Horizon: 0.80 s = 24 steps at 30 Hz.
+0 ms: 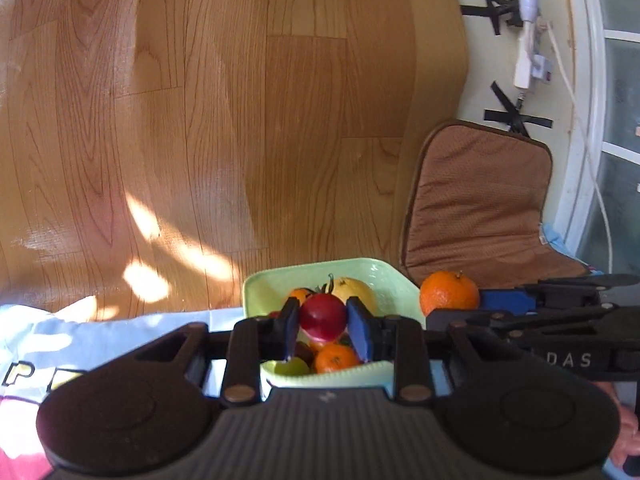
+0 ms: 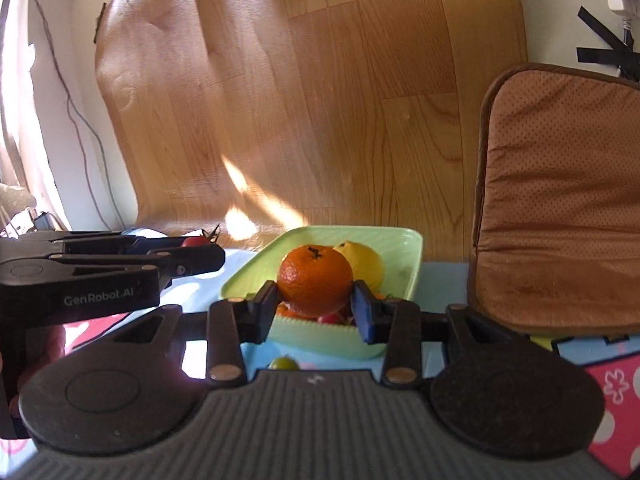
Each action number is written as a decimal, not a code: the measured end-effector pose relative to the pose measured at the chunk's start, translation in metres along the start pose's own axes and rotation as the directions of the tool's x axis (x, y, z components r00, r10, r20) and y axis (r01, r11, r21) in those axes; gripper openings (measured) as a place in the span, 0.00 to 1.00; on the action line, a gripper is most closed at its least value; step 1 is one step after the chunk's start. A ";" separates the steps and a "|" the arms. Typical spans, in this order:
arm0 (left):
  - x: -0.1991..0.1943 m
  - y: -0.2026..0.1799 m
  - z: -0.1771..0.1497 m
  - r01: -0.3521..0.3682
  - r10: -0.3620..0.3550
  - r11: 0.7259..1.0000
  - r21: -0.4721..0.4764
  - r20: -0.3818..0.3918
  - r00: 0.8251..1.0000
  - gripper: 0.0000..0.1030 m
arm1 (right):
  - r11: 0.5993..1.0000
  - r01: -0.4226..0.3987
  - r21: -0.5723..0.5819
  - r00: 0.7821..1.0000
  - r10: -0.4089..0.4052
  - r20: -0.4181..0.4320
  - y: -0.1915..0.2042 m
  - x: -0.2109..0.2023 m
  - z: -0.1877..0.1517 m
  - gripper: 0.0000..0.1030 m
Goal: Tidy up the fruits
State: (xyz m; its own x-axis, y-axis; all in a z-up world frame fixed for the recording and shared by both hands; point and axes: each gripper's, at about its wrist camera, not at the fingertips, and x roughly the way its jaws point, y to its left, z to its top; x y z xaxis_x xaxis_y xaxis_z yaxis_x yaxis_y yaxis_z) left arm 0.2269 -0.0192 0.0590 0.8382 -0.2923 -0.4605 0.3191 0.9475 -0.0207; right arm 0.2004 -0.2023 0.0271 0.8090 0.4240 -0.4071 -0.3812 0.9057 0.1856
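While both fruits sit clamped above the green tray (image 2: 412, 256), I want each one lowered gently, not dropped. My right claw (image 2: 315, 306) is clenched on the orange (image 2: 315, 280), held over the tray's near side with the lemon (image 2: 366, 262) just behind it. My left claw (image 1: 323, 322) grips the red tomato (image 1: 323, 316), stem up, above the piled small fruit: a small orange (image 1: 337, 358) and a green fruit (image 1: 291, 367) lie beneath it.

The tray looks fairly full to me, so I'd pick a gap for each piece, set it down until it rests on its neighbours, then release slowly so nothing rolls over the low rim. The tomato is likely soft; I'd squeeze no harder. One small green fruit (image 2: 284, 363) appears to lie outside the tray on the patterned cloth (image 2: 612, 392) and probably needs collecting. The brown cushion (image 2: 560, 200) stands just beside the tray; I'd keep my right claw off it.
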 end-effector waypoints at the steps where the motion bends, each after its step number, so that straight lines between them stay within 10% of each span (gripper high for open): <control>1: 0.016 0.005 0.004 -0.008 0.008 1.000 -0.007 -0.016 1.000 0.25 | 1.000 0.010 0.006 1.000 -0.010 -0.008 -0.005 0.010 0.004 0.42; 11: 0.092 0.022 -0.005 -0.044 0.040 0.999 -0.027 -0.134 0.990 0.27 | 0.998 0.055 -0.038 0.996 -0.058 -0.075 -0.027 0.068 0.004 0.45; 24: -0.038 -0.008 -0.039 -0.053 0.050 0.998 -0.046 -0.068 0.996 0.38 | 0.995 0.038 0.094 0.999 -0.040 0.021 0.016 -0.063 -0.064 0.45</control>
State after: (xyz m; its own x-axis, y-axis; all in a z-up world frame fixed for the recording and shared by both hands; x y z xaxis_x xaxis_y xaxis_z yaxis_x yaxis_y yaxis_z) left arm 0.1752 -0.0106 0.0425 0.8207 -0.2355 -0.5206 0.2536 0.9666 -0.0375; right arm 0.1145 -0.2145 -0.0016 0.8329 0.3875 -0.3952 -0.3068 0.9175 0.2530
